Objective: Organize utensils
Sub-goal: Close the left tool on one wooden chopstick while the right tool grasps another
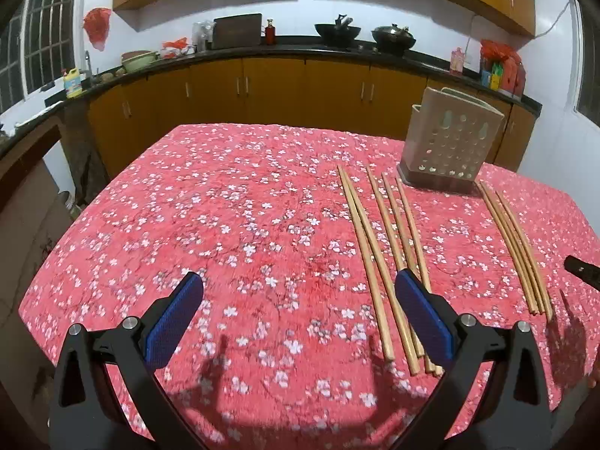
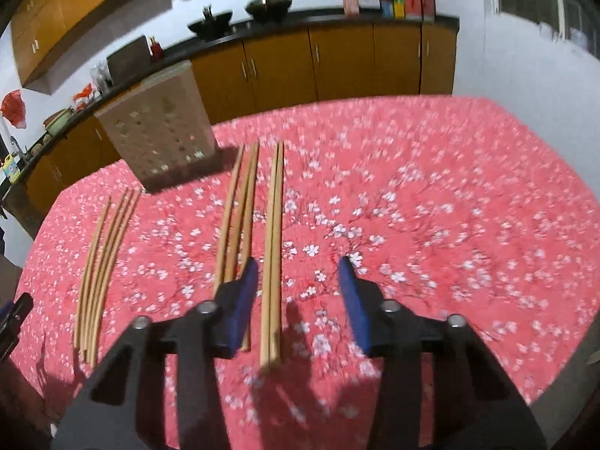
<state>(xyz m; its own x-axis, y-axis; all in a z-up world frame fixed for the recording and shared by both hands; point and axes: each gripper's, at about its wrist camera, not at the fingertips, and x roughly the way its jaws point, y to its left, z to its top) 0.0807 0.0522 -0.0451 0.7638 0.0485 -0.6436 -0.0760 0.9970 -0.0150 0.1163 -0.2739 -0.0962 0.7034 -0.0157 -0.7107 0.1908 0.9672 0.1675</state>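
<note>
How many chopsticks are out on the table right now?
14, if both views share the middle four: left pair, left three, right three, right pair. The four lie before the holder. Overlaps may hide more.

Left wrist view: looks forward and down from low above the table's (image 1: 232, 202) near edge, facing the counter.
Right wrist view: same height, tilted, facing the far edge.
Shared: the chopsticks (image 1: 378, 258) (image 2: 273, 247), the holder (image 1: 450, 142) (image 2: 157, 127), the kitchen counter (image 1: 262, 52) (image 2: 300, 24).

Bright overhead light, blurred fisheye edges
</note>
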